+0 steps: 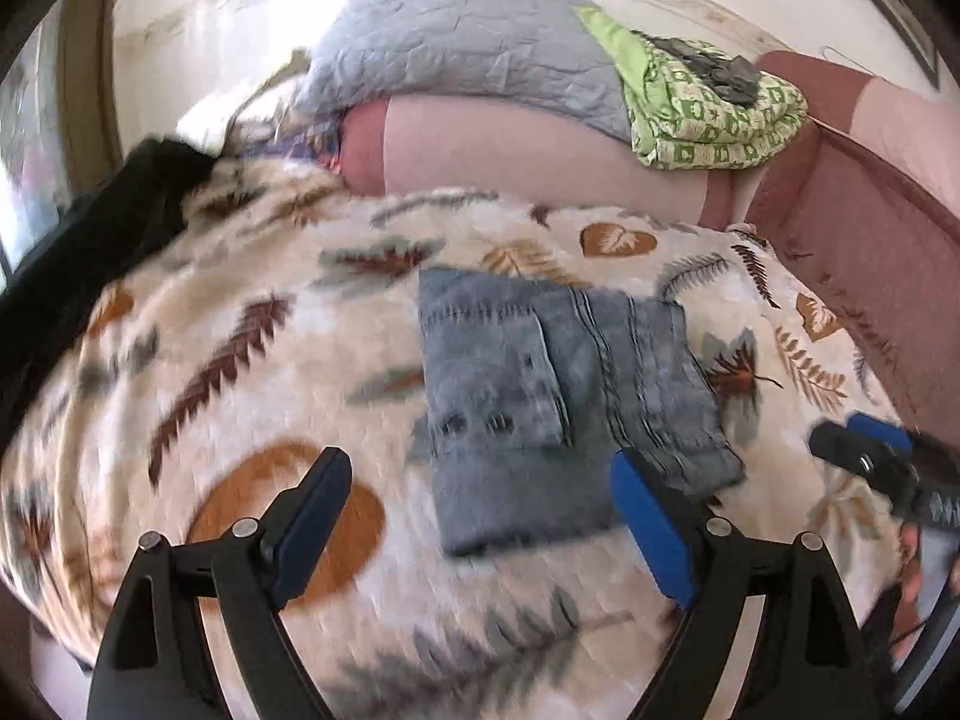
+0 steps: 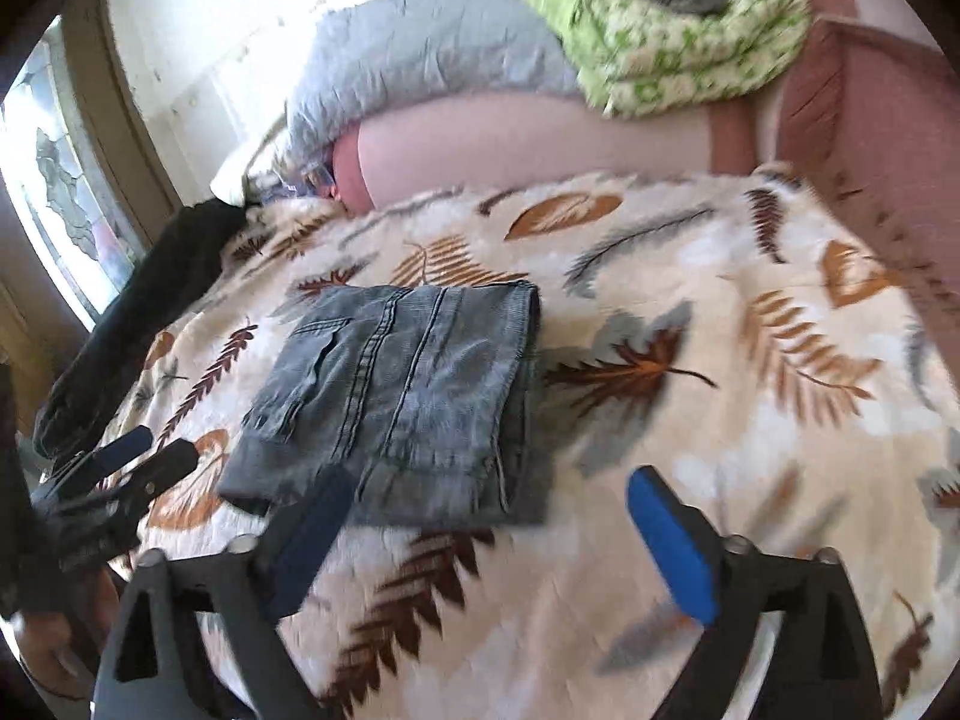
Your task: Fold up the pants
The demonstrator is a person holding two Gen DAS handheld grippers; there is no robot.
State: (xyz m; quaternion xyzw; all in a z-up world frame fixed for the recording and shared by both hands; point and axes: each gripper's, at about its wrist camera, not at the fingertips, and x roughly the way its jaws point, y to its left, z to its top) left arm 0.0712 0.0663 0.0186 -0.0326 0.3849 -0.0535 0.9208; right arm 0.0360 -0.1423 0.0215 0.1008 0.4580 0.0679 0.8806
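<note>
I see the grey denim pants folded into a compact rectangle on the leaf-print blanket; my left tool and right tool both gape wide, empty.

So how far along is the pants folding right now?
Nearly finished, it seems. The grey pants lie in a compact folded rectangle on the leaf-print blanket. Nothing is in hand: the left claw and right claw are both open and empty. Perhaps only tidying remains.
</note>
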